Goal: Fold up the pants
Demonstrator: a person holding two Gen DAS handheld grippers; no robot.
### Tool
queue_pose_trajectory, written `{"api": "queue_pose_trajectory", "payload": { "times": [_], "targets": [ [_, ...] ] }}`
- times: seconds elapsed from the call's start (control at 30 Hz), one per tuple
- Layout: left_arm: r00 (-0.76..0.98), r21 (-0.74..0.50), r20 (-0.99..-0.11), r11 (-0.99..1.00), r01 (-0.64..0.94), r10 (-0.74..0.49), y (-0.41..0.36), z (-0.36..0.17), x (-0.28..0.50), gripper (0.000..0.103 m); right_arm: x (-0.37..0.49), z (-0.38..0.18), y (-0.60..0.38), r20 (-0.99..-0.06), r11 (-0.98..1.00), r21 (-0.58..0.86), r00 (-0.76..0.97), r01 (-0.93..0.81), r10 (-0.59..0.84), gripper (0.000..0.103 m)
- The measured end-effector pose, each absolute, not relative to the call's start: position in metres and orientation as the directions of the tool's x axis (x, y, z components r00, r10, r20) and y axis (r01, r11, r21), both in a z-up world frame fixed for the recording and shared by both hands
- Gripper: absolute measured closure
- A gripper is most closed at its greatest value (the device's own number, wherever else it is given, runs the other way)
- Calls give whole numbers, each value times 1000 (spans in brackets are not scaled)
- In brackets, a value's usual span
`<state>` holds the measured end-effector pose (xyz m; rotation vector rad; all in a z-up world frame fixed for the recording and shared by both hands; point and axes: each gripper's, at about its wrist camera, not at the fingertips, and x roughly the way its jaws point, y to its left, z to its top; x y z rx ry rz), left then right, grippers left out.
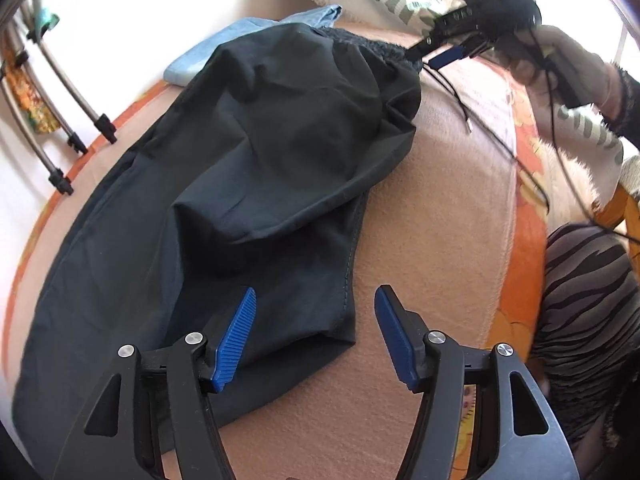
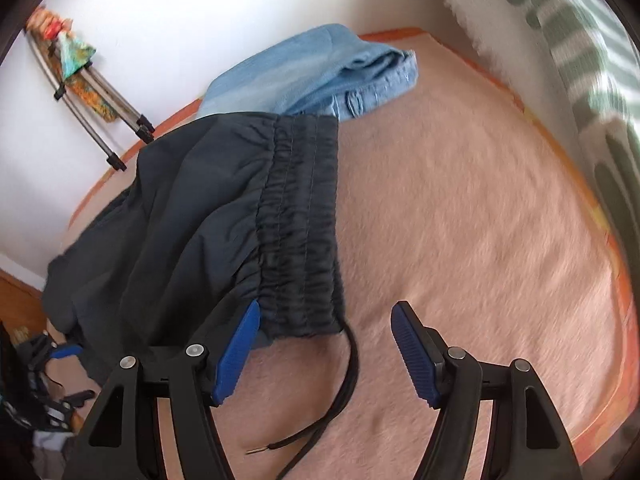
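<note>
Black pants (image 1: 248, 152) half-folded on blanket (image 2: 460, 220) (both grippers open).

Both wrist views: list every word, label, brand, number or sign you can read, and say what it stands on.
None can be read.
black pants: no label or print shows.
folded jeans: plain, no tag legible.
left gripper and right gripper: no markings visible.
cushion: green pattern only, no letters.

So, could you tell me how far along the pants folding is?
Partly done: the black pants lie on the bed with one fold over themselves. Nothing is in hand; the left gripper and right gripper are open and empty. Further folds remain, and the drawstring trails loose.
</note>
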<state>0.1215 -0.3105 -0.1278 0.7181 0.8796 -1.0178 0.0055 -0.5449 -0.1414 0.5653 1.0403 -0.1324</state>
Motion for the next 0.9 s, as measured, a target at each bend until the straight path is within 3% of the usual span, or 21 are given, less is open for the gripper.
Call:
{"api": "queue_pose_trajectory", "payload": {
  "times": [0.2, 0.43, 0.53, 0.7, 0.77, 0.83, 0.9],
  "targets": [
    [288, 109, -868, 411, 905, -404, -295, -128, 135, 42, 15, -154, -536, -839, 788, 451, 501, 419, 214, 29],
    [255, 52, -861, 423, 905, -441, -282, -126, 129, 42, 28, -162, -533, -814, 721, 504, 541, 476, 211, 18],
    [284, 126, -857, 360, 924, -429, -295, -131, 111, 42, 28, -163, -529, -808, 691, 510, 561, 513, 180, 18],
    [303, 183, -867, 313, 932, -395, -310, -150, 106, 40, 12, -165, -530, -775, 619, 575, 599, 535, 203, 27],
    [283, 155, -868, 319, 935, -409, -310, -150, 112, 46, 5, -167, -532, -764, 597, 597, 607, 535, 219, 28],
    [249, 104, -868, 333, 937, -429, -312, -149, 120, 80, -3, -168, -534, -752, 574, 617, 619, 538, 229, 28],
    [261, 104, -865, 354, 929, -430, -313, -148, 126, 93, -2, -168, -534, -744, 574, 622, 631, 533, 221, 28]
  ]
}}
